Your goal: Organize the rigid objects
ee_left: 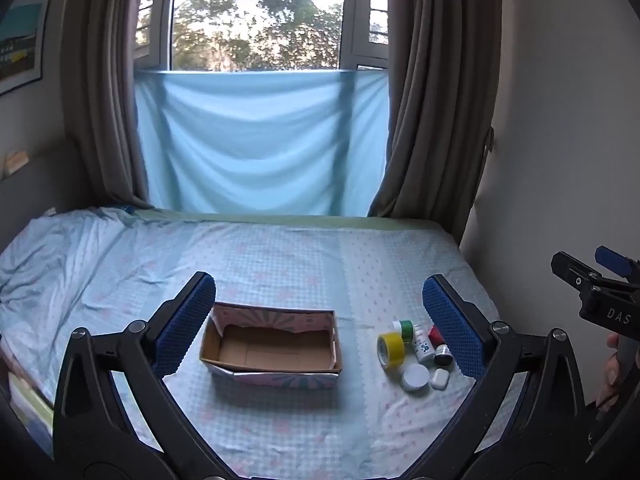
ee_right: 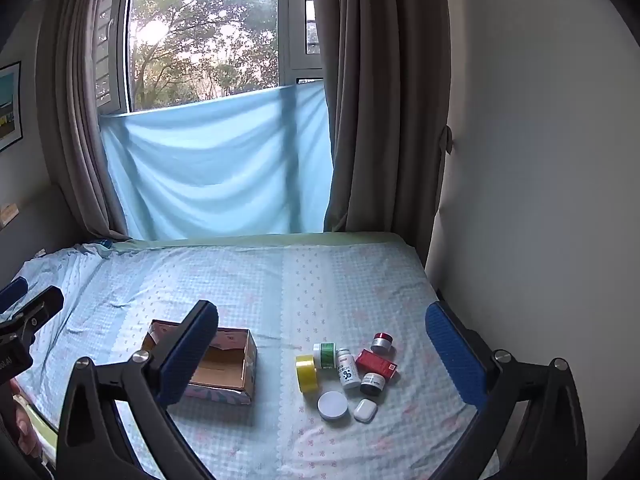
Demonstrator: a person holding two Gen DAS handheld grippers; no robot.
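Home bedroom: bed (ee_left: 280, 248) with patterned sheet, curtained window (ee_left: 256, 16), framed picture (ee_left: 22, 40).

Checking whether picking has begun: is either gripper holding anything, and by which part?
Nothing is held. The left gripper and right gripper are both open and empty above the bed.

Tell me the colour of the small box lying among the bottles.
Red, with a white end; the small box shows best in the right wrist view.

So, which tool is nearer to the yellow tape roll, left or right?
Right, though not by much. The right tool hangs open with the yellow tape roll between its fingers' lines. The left tool centres on the cardboard box, the roll lying off toward its right finger.
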